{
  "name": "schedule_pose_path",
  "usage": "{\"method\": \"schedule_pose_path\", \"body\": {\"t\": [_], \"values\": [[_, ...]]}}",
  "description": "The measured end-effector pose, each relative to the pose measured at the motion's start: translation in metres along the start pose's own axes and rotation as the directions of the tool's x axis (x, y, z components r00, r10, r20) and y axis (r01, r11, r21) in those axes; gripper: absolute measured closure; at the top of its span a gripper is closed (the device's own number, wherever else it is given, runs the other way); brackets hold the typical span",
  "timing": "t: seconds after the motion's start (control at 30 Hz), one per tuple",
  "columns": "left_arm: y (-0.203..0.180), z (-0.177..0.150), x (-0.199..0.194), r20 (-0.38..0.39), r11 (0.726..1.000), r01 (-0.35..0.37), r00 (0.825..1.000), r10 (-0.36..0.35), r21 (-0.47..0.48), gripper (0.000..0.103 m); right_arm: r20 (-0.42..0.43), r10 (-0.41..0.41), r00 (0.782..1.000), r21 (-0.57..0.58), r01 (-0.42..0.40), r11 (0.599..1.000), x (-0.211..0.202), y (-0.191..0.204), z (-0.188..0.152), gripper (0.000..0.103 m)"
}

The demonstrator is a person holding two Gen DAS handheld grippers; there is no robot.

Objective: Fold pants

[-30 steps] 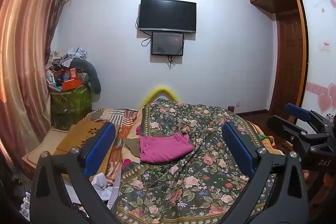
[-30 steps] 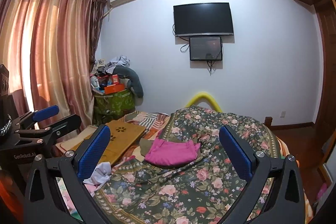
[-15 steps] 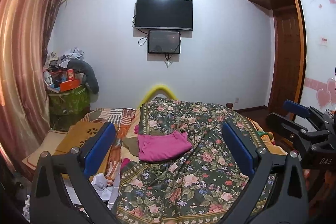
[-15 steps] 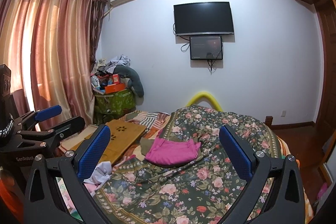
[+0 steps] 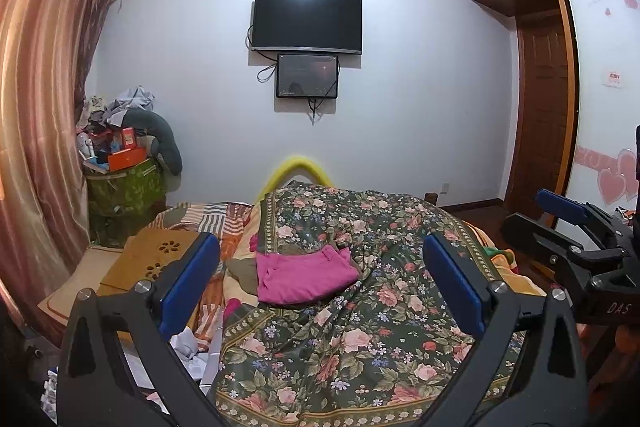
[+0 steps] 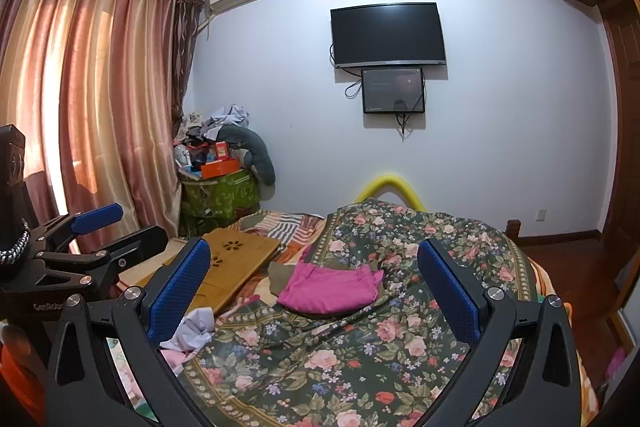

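Your left gripper (image 5: 320,291) and right gripper (image 6: 314,291) both hang spread wide and hold nothing above the floral bedspread (image 5: 360,339), while the pink pants (image 5: 302,277) lie bunched in 1 heap on it, well ahead of both, beside the wooden lap tray (image 6: 236,263).

Bed under a dark floral bedspread (image 5: 360,307) spanning both jaws' gap, folded pink pants (image 5: 300,277) on it between and beyond the jaws, wooden lap desk (image 6: 236,263) beyond the left jaw, crumpled white cloth (image 6: 196,327) beside it
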State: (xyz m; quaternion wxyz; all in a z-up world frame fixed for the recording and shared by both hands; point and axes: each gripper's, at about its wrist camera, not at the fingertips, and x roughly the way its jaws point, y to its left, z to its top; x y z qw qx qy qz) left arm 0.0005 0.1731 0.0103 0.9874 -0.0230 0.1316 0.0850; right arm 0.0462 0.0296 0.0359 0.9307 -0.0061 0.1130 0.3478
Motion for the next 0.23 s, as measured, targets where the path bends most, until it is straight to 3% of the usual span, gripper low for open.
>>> {"method": "schedule_pose_path", "body": {"t": [0.23], "values": [[-0.0003, -0.0005, 0.0007, -0.001, 1.000, 0.007, 1.000, -0.007, 0.004, 0.000, -0.005, -0.002, 1.000, 0.002, 0.002, 1.000, 0.0005, -0.0004, -0.0008, 0.000]]}}
